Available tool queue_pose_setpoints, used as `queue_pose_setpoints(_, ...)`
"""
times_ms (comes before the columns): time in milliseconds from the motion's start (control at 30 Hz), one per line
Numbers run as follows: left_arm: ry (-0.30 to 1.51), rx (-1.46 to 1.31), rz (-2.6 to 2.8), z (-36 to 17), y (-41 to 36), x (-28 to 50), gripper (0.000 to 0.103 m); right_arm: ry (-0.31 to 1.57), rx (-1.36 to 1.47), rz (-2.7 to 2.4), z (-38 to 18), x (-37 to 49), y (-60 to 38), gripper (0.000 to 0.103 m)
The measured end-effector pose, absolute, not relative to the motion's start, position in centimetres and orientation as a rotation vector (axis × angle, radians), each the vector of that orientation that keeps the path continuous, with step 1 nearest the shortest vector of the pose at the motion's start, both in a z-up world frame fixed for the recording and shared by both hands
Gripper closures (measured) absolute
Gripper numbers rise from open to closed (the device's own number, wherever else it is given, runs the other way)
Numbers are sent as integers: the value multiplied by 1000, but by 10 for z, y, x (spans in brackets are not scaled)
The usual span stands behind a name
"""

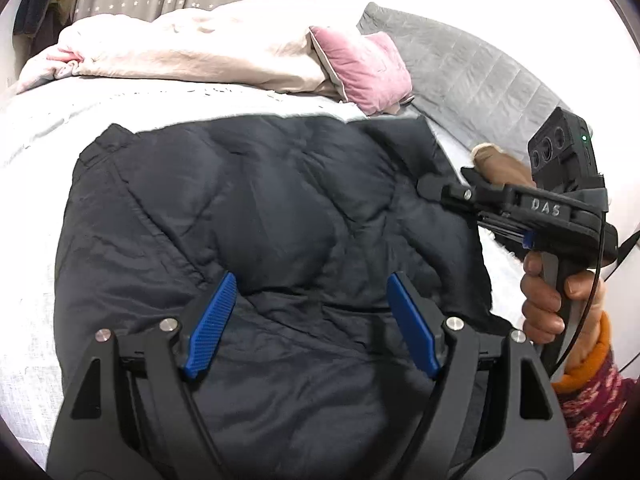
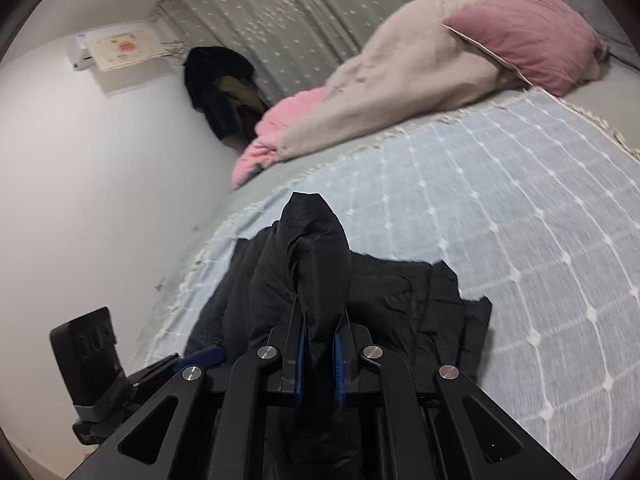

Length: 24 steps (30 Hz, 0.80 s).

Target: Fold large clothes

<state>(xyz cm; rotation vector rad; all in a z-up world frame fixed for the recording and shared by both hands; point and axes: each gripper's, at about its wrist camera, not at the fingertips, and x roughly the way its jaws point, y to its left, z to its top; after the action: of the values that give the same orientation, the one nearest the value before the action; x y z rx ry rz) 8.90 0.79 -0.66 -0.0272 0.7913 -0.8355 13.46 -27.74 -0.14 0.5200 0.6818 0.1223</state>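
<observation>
Dark puffer jacket lies spread on the pale blue checked bedspread, w/ a rumpled cream duvet and pink pillow well apart at the head of the bed. Right gripper has its blue pads pressed together on a bunched fold of the jacket, prob a sleeve or side edge, fabric poking up and forward past the tips. In the left wrist view the same tool sits at the jacket's right edge, the person's right hand on the grip; can't tell from that side angle exactly which bit it pinches. Left gripper hangs over the jacket's near half, jaws spread wide, nothing between the pads. Step in hand looks like carrying that pinched edge across toward the middle. To do it well: keep the pinch firm bc slick nylon slips out, lift just enough to clear the padded body, then travel straight across so the crease runs parallel to the side seam. Left one is best used as an anchor, imo, pressing down near the intended fold line so the whole jacket doesn't slide on the bedspread. Release only once the edge lies flat, else trapped air springs the fold open.
</observation>
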Motion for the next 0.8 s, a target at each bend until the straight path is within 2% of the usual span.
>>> queue_pose_setpoints(100, 797, 11, -842, -7, -4, 88, 25, 780, 539, 57, -26, 141, -288, 92)
queue_pose_setpoints(233, 804, 86, -834, -11, -19, 88, 25, 872, 520, 17, -58, 139, -294, 79)
queue_pose_setpoints(267, 806, 95, -829, -12, -21, 88, 25, 877, 521, 17, -60, 139, -295, 79)
queue_pose_setpoints(300, 809, 93, -825, -12, -20, 89, 25, 880, 525, 11, -61, 138, -296, 75)
queue_pose_setpoints(333, 815, 86, -820, -10, -20, 91, 25, 881, 516, -10, -58, 136, -296, 65)
queue_pose_setpoints(533, 848, 59, -657, 1, 1, 99, 24, 851, 351, -70, -29, 128, -286, 33)
queue_pose_setpoints(667, 866, -2, -527, 7, 33, 114, 16, 931, 329, -61, -41, 131, -285, 26)
queue_pose_setpoints(800, 920, -57, -422, -4, 70, 131, 16, 1008, 603, 21, -67, 134, -314, 21)
